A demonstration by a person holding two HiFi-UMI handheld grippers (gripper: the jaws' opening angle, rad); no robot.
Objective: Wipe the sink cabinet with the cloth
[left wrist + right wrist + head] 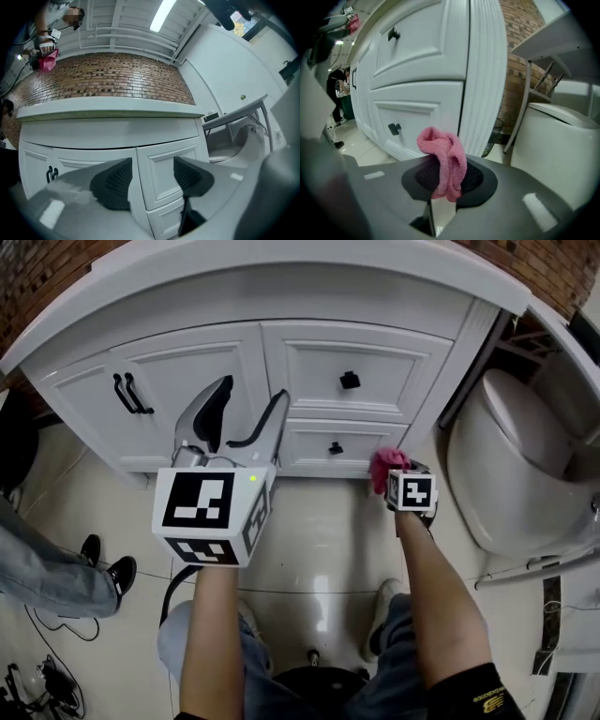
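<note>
The left gripper (152, 180) hangs wide open and empty before the cabinet (202, 362) doors. Further right, the right gripper (449, 177) pinches the pink cloth (445, 157) close by the lower drawer (314, 442). Wiping seems about to begin: next, press the cloth flat on the panel and sweep across.

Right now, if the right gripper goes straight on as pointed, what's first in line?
Probably the sink cabinet, where the bottom drawer meets the fluted corner post. The pink cloth clamped by the right gripper would touch first; depth is unclear.
</note>
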